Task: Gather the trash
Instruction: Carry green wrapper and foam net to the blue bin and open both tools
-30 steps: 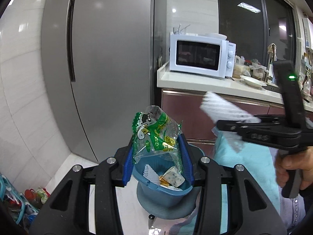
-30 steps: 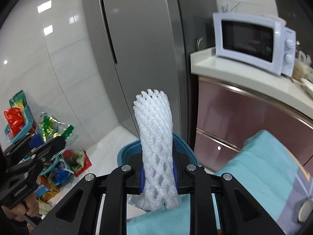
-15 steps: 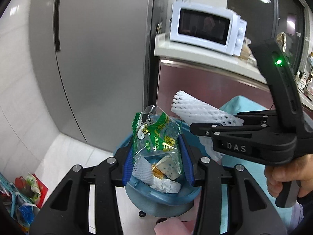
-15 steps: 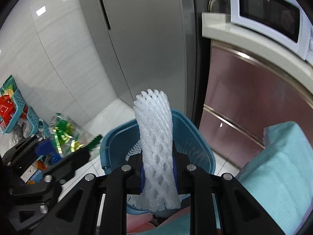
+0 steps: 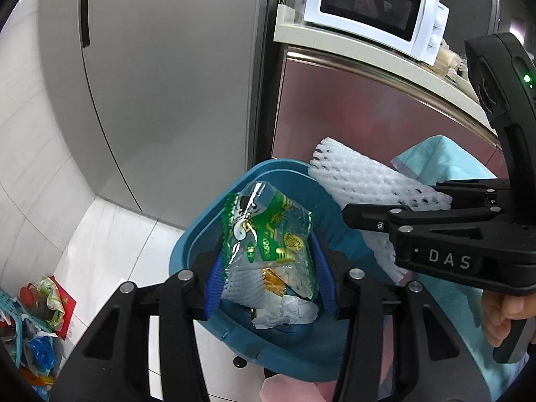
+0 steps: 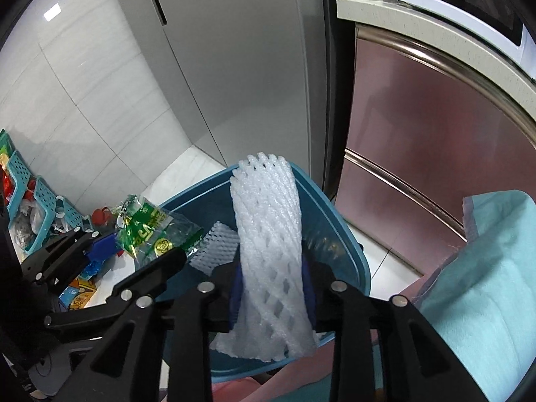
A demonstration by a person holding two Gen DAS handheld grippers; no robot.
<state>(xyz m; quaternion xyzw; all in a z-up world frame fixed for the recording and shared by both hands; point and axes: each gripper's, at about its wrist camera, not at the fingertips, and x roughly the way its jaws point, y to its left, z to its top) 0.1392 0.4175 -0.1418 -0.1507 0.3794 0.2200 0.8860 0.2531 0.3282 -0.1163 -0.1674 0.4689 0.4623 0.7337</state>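
A blue trash bin (image 5: 201,231) stands on the floor, with foam netting and crumpled paper (image 5: 288,311) inside. My left gripper (image 5: 268,268) hangs over its near rim. A green and clear snack wrapper (image 5: 268,234) stands upright between the blue pads, which are opening but still touch it. My right gripper (image 6: 271,288) is over the same bin (image 6: 351,244), beside the left one. A white foam fruit net (image 6: 268,234) sticks up between its pads; these jaws are opening too and still touch the net. A hand (image 5: 506,315) holds the right gripper's handle.
A grey fridge (image 5: 167,83) and a dark red cabinet (image 5: 368,117) under a counter with a white microwave (image 5: 372,10) stand behind the bin. A teal cloth (image 6: 485,284) lies at the right. Teal baskets and bright packets (image 6: 37,207) clutter the floor at the left.
Both grippers have come down and forward over the blue bin, which now fills more of each view. The pads of both stand slightly wider. Wrapper and foam net remain between them.
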